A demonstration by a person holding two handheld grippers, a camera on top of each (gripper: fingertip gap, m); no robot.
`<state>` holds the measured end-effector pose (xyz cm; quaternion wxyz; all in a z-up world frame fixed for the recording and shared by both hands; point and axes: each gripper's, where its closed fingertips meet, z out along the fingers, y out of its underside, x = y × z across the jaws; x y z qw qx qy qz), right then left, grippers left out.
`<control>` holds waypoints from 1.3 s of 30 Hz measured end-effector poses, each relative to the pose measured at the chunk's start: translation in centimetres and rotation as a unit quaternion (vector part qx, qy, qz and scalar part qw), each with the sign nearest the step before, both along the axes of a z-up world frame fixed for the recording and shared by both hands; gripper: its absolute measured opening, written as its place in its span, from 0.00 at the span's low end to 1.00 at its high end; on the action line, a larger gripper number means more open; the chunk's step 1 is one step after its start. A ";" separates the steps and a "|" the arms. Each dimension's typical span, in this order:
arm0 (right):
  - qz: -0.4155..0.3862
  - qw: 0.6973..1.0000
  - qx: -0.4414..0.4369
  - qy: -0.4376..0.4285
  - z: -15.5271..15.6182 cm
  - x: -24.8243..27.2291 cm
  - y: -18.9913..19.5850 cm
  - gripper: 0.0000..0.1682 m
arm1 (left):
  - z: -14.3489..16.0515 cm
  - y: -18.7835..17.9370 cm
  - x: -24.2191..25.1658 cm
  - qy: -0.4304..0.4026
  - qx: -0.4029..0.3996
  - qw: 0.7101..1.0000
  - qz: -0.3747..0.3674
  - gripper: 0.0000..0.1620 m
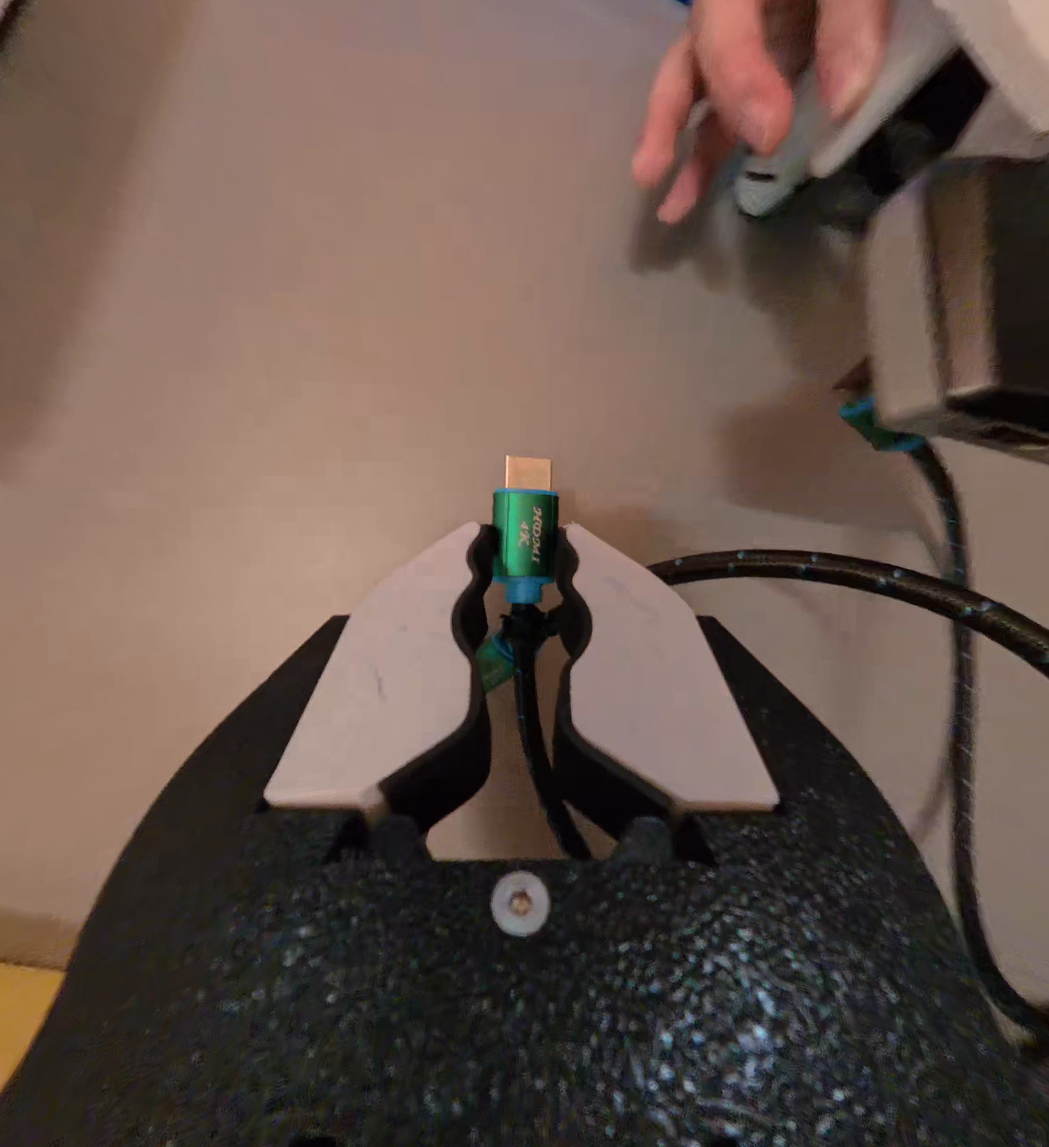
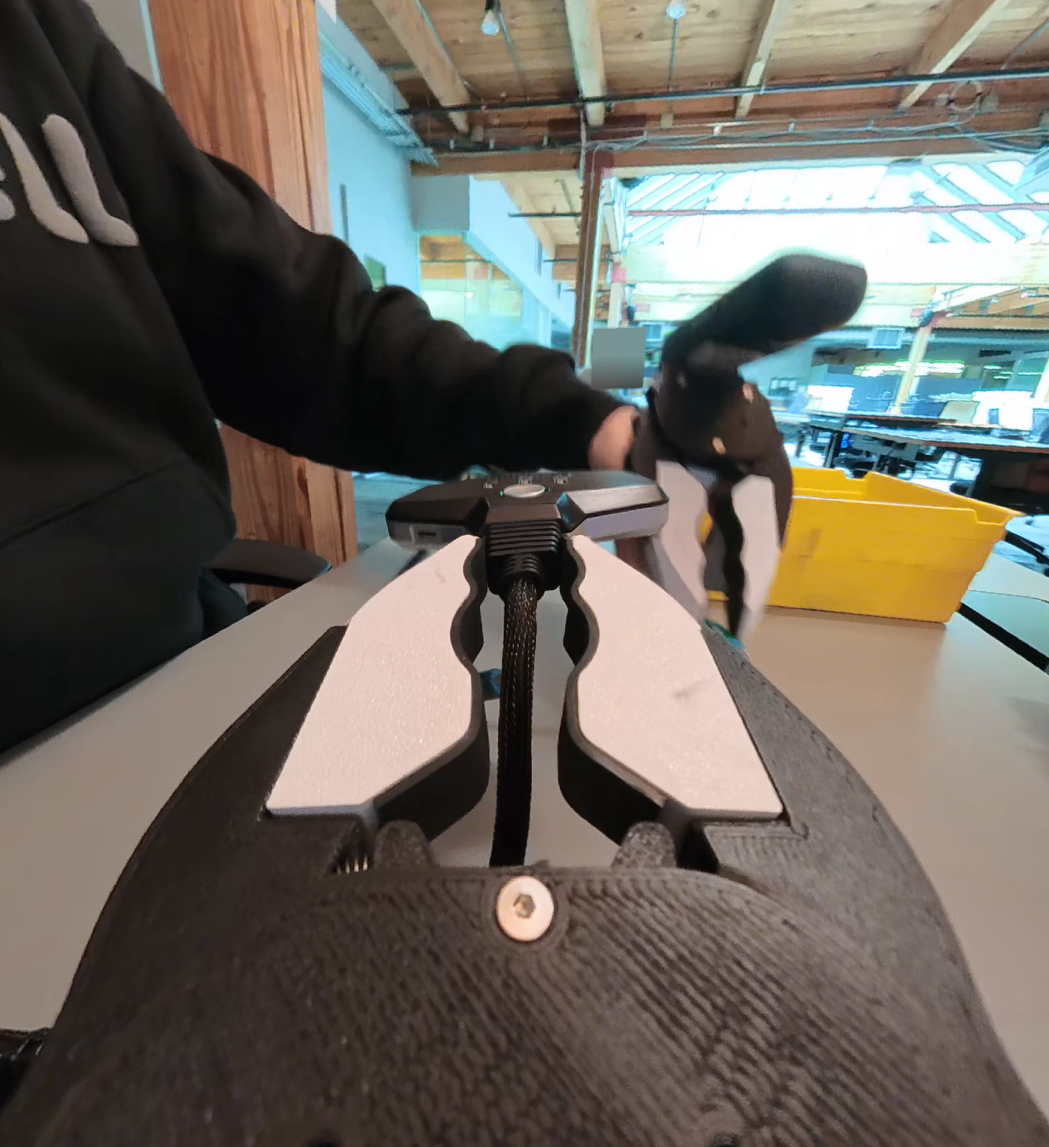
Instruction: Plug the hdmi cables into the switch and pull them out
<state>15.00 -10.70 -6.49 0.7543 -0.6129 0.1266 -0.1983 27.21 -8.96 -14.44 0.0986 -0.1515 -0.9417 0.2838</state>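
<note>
Jaws of my left gripper (image 1: 525,534) pinch the green plug (image 1: 523,535), its gold tip free and pointing to 12 o'clock over the bare bench (image 1: 261,372). At 2 o'clock the switch (image 1: 1000,304) hangs blurred, a second green plug (image 1: 869,425) at its lower edge. My right gripper (image 2: 523,549) has its jaws clamped on the black plug (image 2: 523,537), seated in the switch (image 2: 528,499) at 12 o'clock. A yellow bin (image 2: 882,546) sits at 2 o'clock.
</note>
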 end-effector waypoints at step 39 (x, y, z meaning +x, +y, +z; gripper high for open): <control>0.002 1.000 0.029 -0.004 0.5 -0.2 -0.8 0.13 | -4.6 -0.4 3.3 -0.227 -0.113 0.967 0.012 0.12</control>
